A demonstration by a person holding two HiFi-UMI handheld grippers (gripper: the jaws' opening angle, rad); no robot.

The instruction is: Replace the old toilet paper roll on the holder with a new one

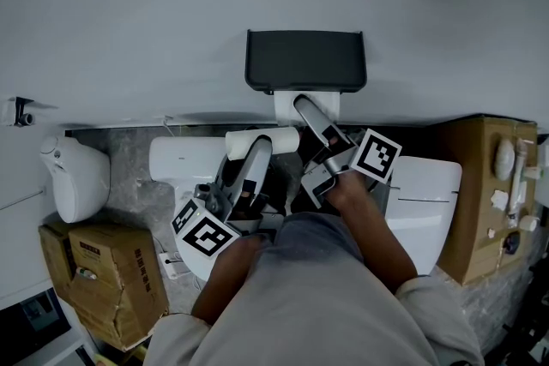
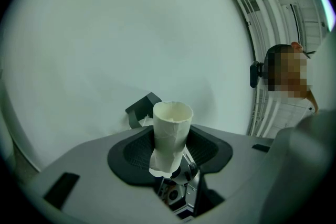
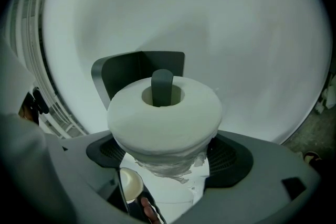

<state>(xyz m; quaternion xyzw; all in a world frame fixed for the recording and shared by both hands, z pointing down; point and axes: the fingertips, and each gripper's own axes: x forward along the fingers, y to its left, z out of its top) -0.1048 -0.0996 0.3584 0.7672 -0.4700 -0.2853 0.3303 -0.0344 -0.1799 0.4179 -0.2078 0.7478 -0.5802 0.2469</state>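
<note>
One plump soft roll [image 3: 164, 118], one slim papery tube [image 2: 170, 136]

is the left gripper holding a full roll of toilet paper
No, the left gripper is clamped on a thin old roll, down to its tube with only a loose scrap of paper hanging off it.

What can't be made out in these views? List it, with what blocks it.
- Head view: the new roll is mostly hidden by the holder and the right gripper.
- Right gripper view: how deep the holder's peg goes, hidden inside the roll's core.
- Left gripper view: most of the holder, behind the old tube.
- Head view: print on the cardboard box, too small.
</note>
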